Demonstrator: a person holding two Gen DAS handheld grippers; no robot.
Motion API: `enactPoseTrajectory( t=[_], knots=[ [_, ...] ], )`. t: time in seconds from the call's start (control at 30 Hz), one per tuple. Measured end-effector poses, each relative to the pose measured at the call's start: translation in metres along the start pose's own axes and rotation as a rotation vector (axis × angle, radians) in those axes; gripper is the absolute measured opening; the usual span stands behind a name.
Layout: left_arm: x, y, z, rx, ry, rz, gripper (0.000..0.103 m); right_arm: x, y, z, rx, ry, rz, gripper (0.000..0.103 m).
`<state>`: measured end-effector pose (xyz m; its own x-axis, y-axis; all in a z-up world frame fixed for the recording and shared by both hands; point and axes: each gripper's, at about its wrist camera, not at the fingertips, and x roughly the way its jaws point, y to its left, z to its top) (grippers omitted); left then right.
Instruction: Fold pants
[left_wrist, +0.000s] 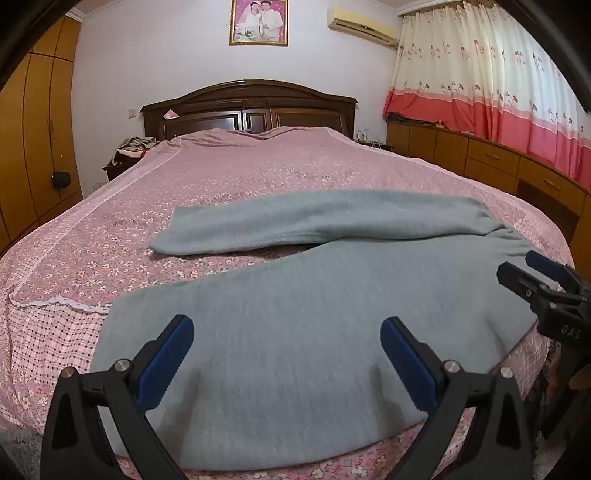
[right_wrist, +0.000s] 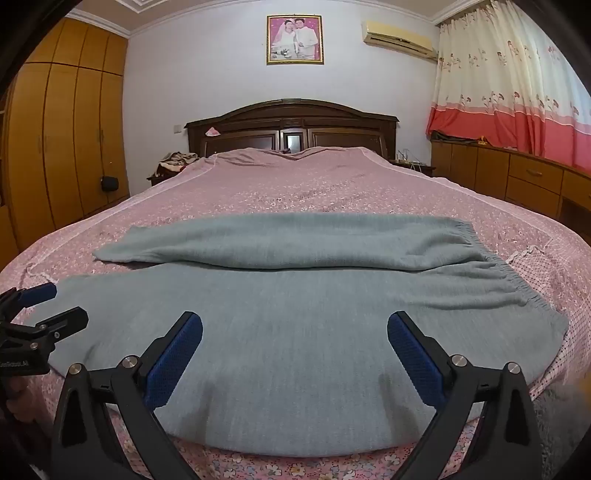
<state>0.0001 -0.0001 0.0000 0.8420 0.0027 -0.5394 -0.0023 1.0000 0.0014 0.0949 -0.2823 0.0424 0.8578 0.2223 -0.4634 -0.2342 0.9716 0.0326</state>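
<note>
Pink bed (right_wrist: 295, 184) – grey pants (right_wrist: 295, 350) spread flat, both claws wide, empty

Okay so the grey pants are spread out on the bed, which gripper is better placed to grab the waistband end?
Probably the right gripper. The pants have their elastic waistband on its side, while the left gripper hangs open over the near leg toward the cuff end. Both are open and hold nothing.
</note>
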Motion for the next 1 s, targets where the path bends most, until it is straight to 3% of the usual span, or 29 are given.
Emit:
enactPoseTrajectory(
  t=[1.0],
  knots=[
    [-0.0026, -0.0027, 0.0006, -0.006, -0.005, -0.01, 0.103, 0.0049, -0.0045, -0.0043, 0.013, 0.012, 0.003, 0.102]
  ],
)
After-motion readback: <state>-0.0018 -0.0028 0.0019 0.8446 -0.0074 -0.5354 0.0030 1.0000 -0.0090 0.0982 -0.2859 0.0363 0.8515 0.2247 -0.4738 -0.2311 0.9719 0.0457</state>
